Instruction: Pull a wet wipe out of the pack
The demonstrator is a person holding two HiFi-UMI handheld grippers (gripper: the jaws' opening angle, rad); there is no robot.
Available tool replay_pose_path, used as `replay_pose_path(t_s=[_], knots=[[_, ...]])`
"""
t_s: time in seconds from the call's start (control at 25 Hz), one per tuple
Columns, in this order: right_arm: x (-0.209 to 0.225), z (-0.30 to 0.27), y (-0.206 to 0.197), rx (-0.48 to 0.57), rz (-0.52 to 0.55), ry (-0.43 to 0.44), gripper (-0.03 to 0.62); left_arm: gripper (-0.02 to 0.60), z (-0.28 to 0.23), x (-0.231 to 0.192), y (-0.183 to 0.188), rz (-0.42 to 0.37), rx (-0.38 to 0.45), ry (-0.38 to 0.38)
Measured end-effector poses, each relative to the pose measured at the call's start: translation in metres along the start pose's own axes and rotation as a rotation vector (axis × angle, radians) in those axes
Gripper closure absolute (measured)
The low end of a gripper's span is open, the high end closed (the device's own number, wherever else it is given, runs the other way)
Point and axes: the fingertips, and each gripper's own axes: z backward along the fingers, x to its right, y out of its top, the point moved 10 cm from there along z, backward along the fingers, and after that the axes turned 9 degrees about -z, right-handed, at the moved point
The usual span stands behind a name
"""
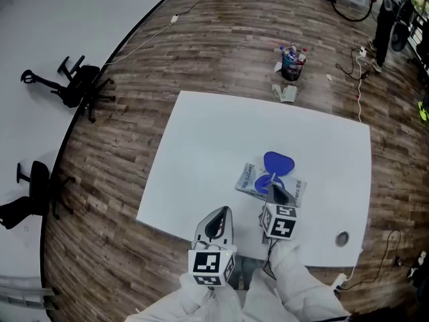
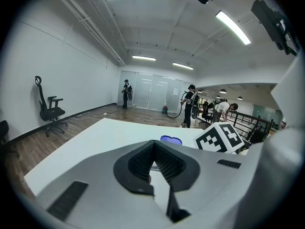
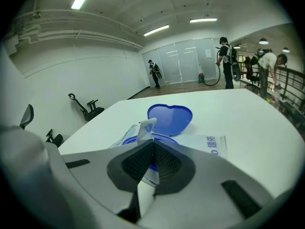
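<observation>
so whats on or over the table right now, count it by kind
wet wipe pack: 1
wet wipe sticking up from the pack: 1
grippers: 2, left gripper and right gripper
round cap set in the tabletop: 1
total: 5

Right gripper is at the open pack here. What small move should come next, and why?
Probably lift the right gripper slowly up and away from the pack: its jaws are already shut on the tip of the wet wipe standing out of the opening, and the blue lid is flipped open.
</observation>
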Motion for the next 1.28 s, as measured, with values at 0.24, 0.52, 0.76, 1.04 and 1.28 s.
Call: replay_pose_path(t_s=[0.24,0.52,0.76,1.04,1.28], knots=[[0.000,0.002,0.003,0.014,0.010,0.008,0.583,0.581,0.000,0.002,0.000,-0.004,0.006,0.001],[-0.008,0.009,0.010,0.040,0.021,0.020,0.583,0.581,0.003,0.000,0.004,-0.002,0.020,-0.003],[-0.009,0.017,0.014,0.056,0.026,0.022,0.583,0.581,0.003,0.003,0.008,-0.005,0.042,-0.018],[-0.012,0.027,0.023,0.081,0.046,0.034,0.583,0.581,0.004,0.006,0.013,0.000,0.067,-0.025],[-0.013,0.034,0.026,0.084,0.063,0.038,0.583,0.581,0.008,0.009,0.013,0.007,0.080,-0.028]])
